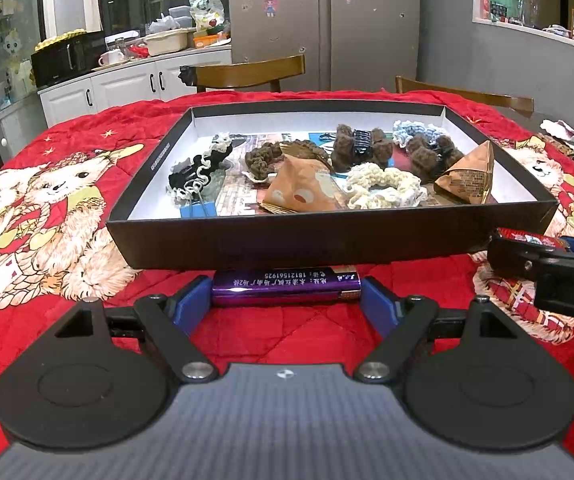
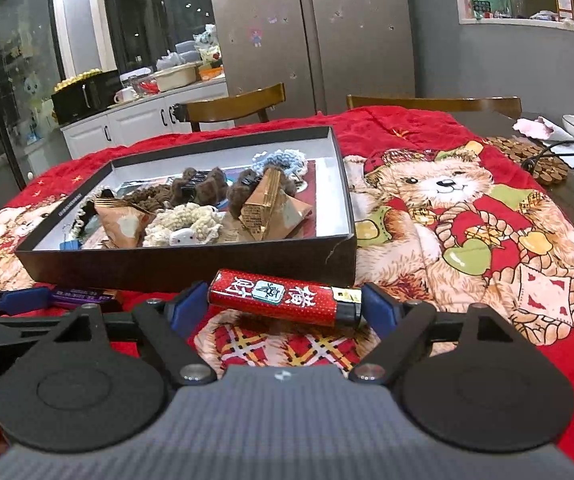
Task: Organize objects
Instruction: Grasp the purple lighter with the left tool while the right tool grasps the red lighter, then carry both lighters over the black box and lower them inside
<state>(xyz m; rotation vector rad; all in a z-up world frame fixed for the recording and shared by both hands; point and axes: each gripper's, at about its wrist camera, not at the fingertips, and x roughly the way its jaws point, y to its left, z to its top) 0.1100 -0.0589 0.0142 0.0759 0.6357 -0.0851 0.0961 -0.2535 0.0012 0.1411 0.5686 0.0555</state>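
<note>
Lighters lie crosswise, gripped end-to-end: purple lighter (image 1: 285,285) in left jaws, red lighter (image 2: 283,297) in right jaws.

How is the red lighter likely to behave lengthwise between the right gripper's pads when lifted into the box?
The red lighter looks like a rigid plastic body, so it should stay stiff and probably light. Its glossy wrap may slip, and the right gripper contacts only its two ends, so it could pivot. It already sits slightly tilted, black end lower, beside the box.
</note>
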